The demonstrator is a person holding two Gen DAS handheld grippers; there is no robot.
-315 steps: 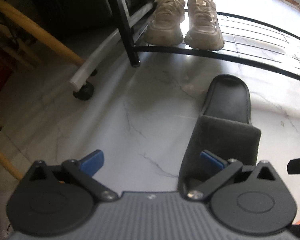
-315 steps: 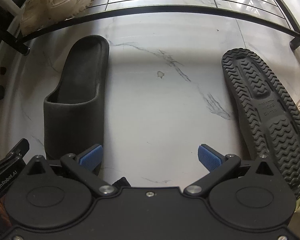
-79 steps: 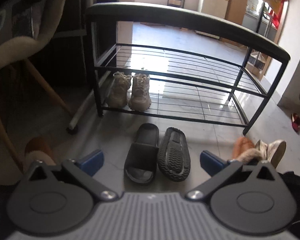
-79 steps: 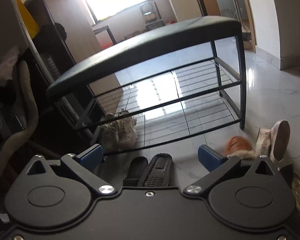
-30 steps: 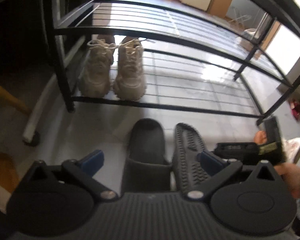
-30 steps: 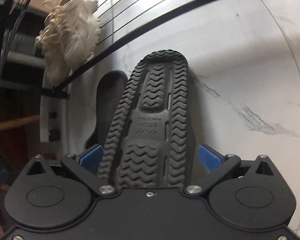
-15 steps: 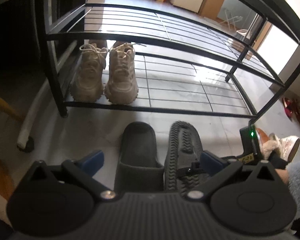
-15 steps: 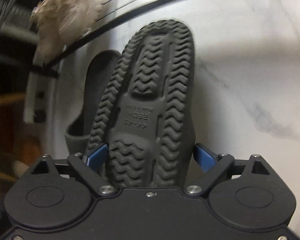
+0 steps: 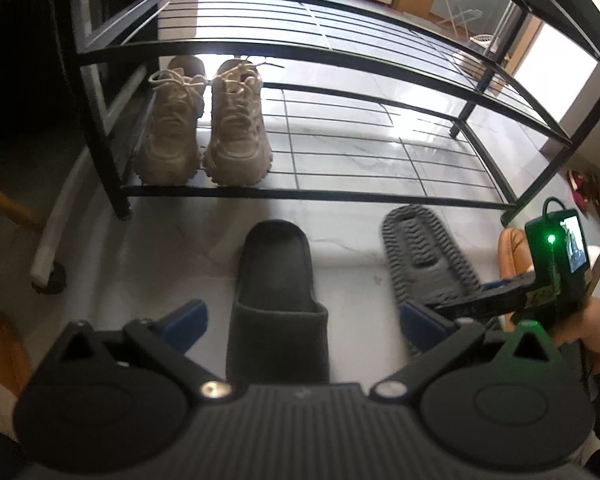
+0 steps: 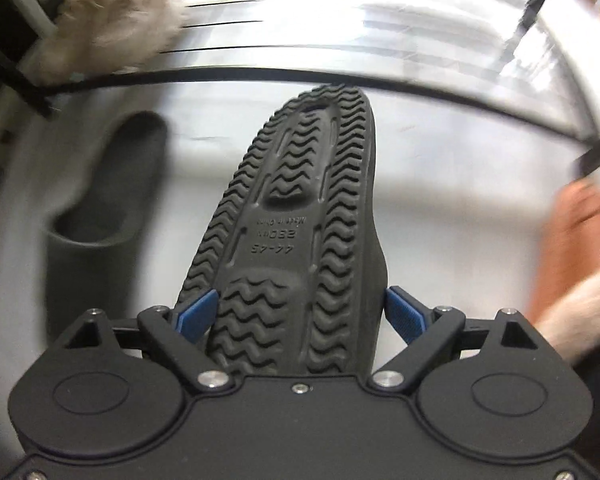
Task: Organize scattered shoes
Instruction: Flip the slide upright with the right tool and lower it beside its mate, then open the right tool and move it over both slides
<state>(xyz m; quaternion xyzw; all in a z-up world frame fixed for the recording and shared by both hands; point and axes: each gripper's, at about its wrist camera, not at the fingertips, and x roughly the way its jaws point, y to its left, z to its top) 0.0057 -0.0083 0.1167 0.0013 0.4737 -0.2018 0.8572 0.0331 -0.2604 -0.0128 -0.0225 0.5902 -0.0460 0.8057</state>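
The right gripper point(image 10: 298, 312) had its jaws pinching the heel end of the upturned slipper point(image 10: 296, 216), whose long axis ran straight out from the jaws toward the shoe rack point(image 9: 300, 194), tread up and toe near the rack's bottom rail. To its left, well apart, the upright slipper point(image 9: 278, 292) lay on the floor parallel to it, right between the left gripper's point(image 9: 302, 320) spread, empty jaws. 2 beige sneakers point(image 9: 204, 136) stood paired on the lowest shelf.

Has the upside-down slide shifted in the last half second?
Yes. In the left wrist view the upside-down slide, gripped by the right gripper, has gone right, away from the upright slide.
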